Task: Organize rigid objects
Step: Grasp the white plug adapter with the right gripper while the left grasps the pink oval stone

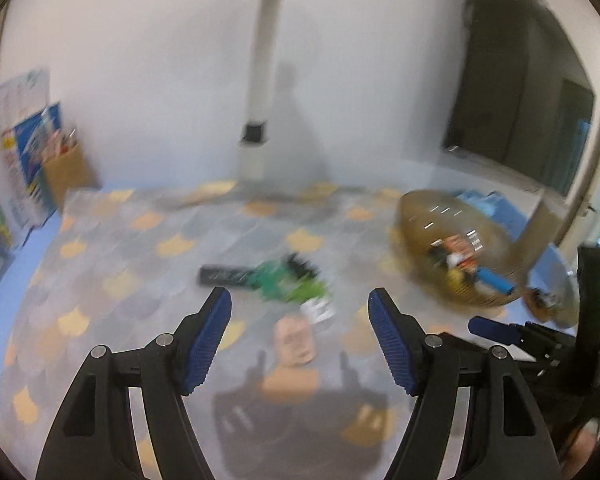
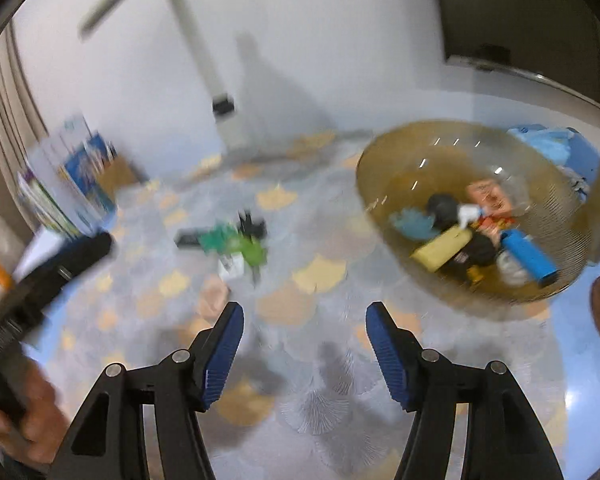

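A blurred heap of small rigid things, green pieces (image 1: pixel 290 282) over a black bar (image 1: pixel 226 275) with a white block (image 1: pixel 319 309) in front, lies mid-bench on the scallop-patterned cloth (image 1: pixel 140 248), well apart from the amber mesh bowl (image 2: pixel 384 168) on the right, which holds a blue cylinder (image 2: pixel 530 256), a yellow block (image 2: pixel 440 249) and dark pieces. A pale toy head (image 1: pixel 294 340) lies between the heap and the left gripper (image 1: pixel 300 340). Both the left gripper and right gripper (image 2: pixel 305 356) stand wide and empty; books (image 2: pixel 72 184) lean far left.
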Tool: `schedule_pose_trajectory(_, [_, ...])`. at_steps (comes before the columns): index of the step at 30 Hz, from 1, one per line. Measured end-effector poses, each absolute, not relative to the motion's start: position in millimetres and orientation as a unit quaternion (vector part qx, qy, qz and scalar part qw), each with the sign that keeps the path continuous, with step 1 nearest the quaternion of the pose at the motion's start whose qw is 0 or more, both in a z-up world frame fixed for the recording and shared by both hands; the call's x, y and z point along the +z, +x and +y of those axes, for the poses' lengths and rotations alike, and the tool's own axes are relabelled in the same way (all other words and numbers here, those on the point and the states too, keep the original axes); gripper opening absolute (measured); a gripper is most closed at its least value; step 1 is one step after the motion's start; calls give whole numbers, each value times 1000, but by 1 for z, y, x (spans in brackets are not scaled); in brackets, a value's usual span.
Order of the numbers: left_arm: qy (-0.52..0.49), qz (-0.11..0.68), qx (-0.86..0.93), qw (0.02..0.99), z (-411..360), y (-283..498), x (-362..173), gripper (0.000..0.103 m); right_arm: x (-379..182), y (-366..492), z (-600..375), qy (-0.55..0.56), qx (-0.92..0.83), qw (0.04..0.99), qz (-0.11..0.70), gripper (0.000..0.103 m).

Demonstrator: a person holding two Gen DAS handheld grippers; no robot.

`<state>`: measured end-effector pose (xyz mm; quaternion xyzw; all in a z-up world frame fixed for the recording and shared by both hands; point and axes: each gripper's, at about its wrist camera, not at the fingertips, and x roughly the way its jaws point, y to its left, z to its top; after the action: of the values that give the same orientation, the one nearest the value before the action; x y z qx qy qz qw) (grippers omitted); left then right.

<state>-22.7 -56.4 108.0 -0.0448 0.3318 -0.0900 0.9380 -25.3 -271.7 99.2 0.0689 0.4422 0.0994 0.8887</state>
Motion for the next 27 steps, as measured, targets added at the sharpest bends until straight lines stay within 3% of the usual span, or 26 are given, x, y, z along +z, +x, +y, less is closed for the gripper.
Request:
schedule_pose_trajectory(7, [-56,388,-27,919,-30,-15,58,69,39,-24,-260,65,89,880,461,62])
schedule_pose_trajectory(23, [-68,444,-10,894,-20,-11,2,69,30,-19,-254,38,73,877,474,63])
schedule_pose_trajectory(27, [-57,441,-8,896,-25,-12,2,70,28,-17,-251,24,68,876,476,78])
